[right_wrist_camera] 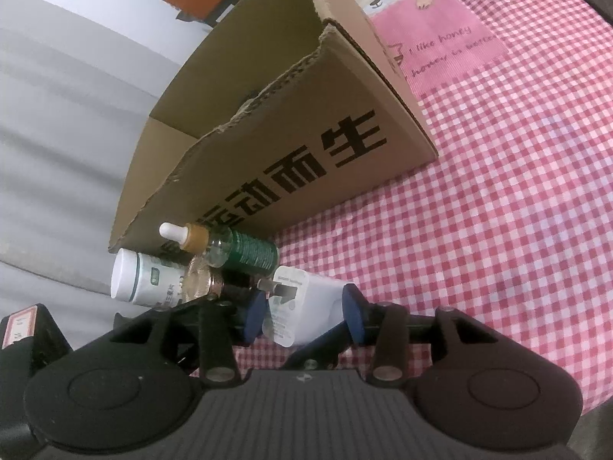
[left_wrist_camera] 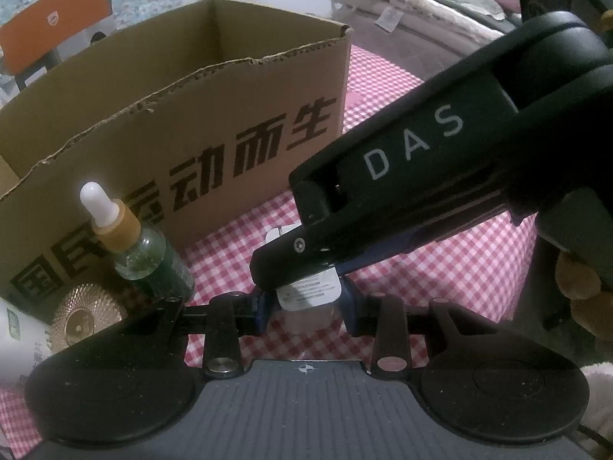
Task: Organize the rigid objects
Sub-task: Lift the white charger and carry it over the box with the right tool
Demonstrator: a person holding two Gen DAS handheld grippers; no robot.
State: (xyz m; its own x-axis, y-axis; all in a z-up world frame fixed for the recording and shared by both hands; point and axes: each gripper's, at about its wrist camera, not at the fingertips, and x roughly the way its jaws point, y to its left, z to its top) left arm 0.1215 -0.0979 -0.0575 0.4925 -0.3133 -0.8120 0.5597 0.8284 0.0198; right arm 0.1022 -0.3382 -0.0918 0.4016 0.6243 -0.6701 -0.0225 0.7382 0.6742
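A white plug adapter (right_wrist_camera: 306,306) sits on the checked cloth between the blue pads of my right gripper (right_wrist_camera: 304,312), which close on its sides. In the left wrist view the same adapter (left_wrist_camera: 308,295) lies between the pads of my left gripper (left_wrist_camera: 306,306), with the right gripper's black body (left_wrist_camera: 402,176) reaching in from the right above it. A green dropper bottle (left_wrist_camera: 153,257) with a white bulb stands left of it, before the open cardboard box (left_wrist_camera: 214,122). The bottle (right_wrist_camera: 237,253) and box (right_wrist_camera: 306,145) also show in the right wrist view.
A white jar (right_wrist_camera: 145,283) and a ribbed glass lid (right_wrist_camera: 199,280) lie beside the dropper bottle; the lid (left_wrist_camera: 88,318) also shows in the left wrist view. Red checked cloth (right_wrist_camera: 498,191) covers the surface. Folded bedding (left_wrist_camera: 413,11) lies behind.
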